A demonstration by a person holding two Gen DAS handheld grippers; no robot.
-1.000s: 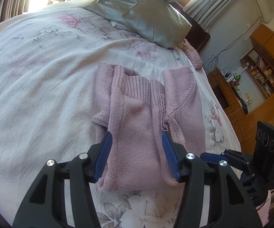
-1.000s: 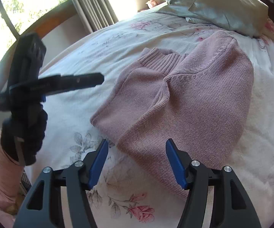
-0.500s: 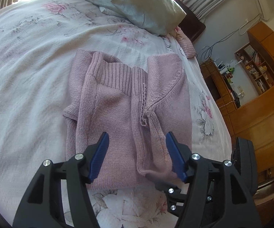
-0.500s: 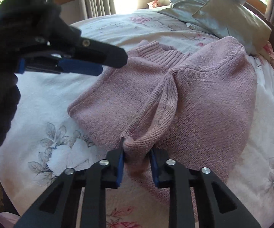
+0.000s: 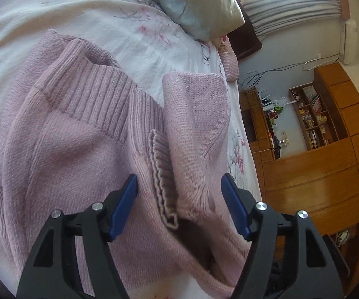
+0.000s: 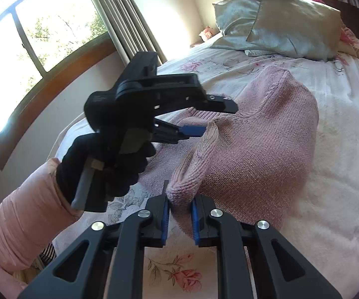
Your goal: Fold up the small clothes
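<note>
Pink knitted sweater (image 5: 84,154) is lying partly folded on the white floral bedspread (image 5: 119,25), directly ahead of and beneath both tools. Ribbed collar (image 5: 92,102) is sitting beyond the left gripper (image 5: 179,206), toward its upper left.

Left gripper is hanging released, its blue-padded jaws spread wide, nothing between them being pinched. A ribbed cuff edge (image 5: 162,179) of the sweater is lying in the gap between the jaws, apart from both pads. The folded sleeve panel is running away from the tool's right jaw.

Right gripper (image 6: 180,209) is clenching a bunched fold of the pink sweater (image 6: 259,137); both blue pads are pressing on the knit. The pinched fold is rising off the bed just ahead of its fingertips, the rest of the garment spreading beyond and to the right.

In the right wrist view, the left gripper (image 6: 204,117) is showing up and to the left, held by a hand in a black glove (image 6: 104,167) with a pink puffy sleeve (image 6: 22,211) behind it, hovering over the sweater's left edge.

Silvery satin pillows (image 6: 279,25) are lying far ahead of the right tool. Wooden shelving unit (image 5: 328,137) is standing off to the right of the left tool. Window with curtains (image 6: 42,30) is to the far left of the right tool.
</note>
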